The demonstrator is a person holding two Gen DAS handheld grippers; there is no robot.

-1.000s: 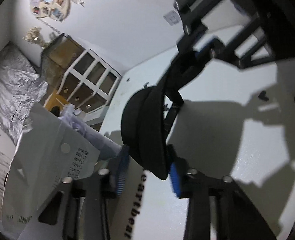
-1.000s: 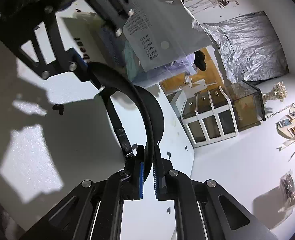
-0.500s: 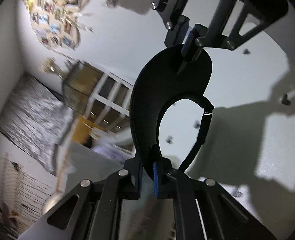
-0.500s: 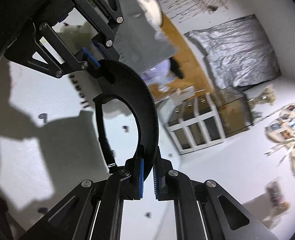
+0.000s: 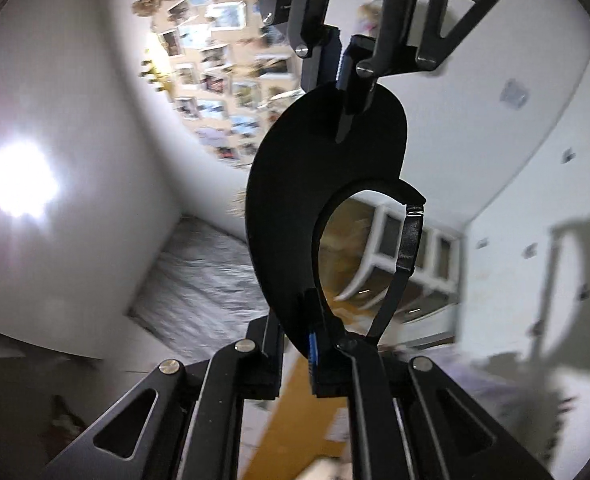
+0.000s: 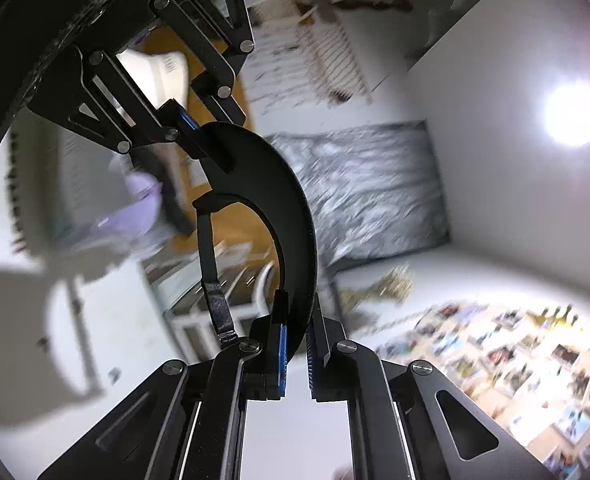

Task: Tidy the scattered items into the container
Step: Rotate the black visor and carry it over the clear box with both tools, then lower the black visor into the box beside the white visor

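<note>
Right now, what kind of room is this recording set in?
Probably a lived-in room at home, perhaps a bedroom or study: a photo collage covers one wall, a white cabinet with glass doors stands by a white table, and a crinkled silver sheet hangs nearby.
</note>
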